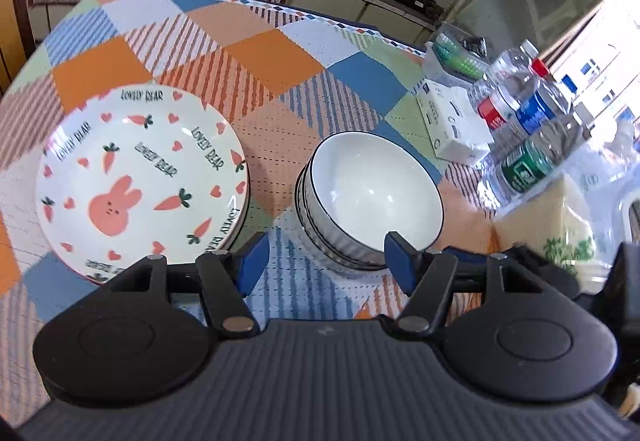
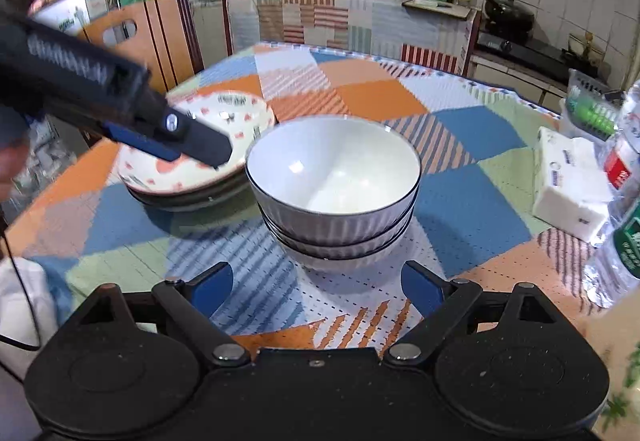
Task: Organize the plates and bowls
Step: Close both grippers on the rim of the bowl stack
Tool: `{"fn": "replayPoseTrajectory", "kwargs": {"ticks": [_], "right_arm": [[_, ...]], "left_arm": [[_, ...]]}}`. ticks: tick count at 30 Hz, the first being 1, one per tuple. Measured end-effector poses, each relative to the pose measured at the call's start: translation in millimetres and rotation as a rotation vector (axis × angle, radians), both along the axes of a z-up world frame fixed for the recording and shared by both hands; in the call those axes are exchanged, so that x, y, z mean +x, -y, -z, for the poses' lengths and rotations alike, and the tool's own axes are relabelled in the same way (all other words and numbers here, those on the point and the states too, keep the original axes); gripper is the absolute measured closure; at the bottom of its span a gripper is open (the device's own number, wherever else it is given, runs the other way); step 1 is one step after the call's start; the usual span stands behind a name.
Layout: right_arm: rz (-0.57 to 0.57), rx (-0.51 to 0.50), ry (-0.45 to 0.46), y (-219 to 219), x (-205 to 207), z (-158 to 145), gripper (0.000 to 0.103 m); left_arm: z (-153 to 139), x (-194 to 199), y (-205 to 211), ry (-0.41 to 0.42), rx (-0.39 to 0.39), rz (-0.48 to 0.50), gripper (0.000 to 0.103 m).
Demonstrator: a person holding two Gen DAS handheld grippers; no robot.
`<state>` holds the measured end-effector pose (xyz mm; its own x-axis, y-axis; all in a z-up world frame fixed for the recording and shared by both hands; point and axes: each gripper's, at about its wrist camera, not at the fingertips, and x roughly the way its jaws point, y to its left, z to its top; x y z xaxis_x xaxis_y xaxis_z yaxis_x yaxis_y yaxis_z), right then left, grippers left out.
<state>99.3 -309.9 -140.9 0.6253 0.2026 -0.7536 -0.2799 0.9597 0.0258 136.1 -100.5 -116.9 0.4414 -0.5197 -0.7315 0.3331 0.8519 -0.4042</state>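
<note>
Both grippers, left [image 1: 326, 261] and right [image 2: 318, 289], gape empty; careless approach could topple stacked bowls [image 2: 334, 197] against plates [image 2: 192, 177].

The left gripper [image 1: 326, 261] was wide open and held nothing. Past its blue fingers [image 1: 253, 261] sat a stack of white bowls [image 1: 370, 197] on the checked tablecloth [image 1: 256, 53]. Beside the bowls, to the left, lay the bunny plate [image 1: 140, 181] with carrots and hearts. Water bottles [image 1: 528, 129] and a white tissue pack [image 1: 452, 121] stood at the right.
</note>
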Motion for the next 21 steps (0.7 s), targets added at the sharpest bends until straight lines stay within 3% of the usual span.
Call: {"fn": "replayPoseTrajectory", "kwargs": {"ticks": [5,8,17,21], "right_arm": [[0.061,0.024,-0.026,6,14,23,0.01],[0.092,0.056,-0.038,13,21,34,0.009],[0.012,0.017,-0.025,9,33,55,0.009],[0.026,0.059,-0.017,13,41,59,0.009]], "left_arm": [[19,12,1,-0.046,-0.065,-0.037,0.04],[31,19,6,-0.077,-0.064,-0.044,0.042],[49,29,18,-0.117,-0.074,-0.03,0.042],[54,36,25,-0.125,-0.071,-0.02,0.042]]}}
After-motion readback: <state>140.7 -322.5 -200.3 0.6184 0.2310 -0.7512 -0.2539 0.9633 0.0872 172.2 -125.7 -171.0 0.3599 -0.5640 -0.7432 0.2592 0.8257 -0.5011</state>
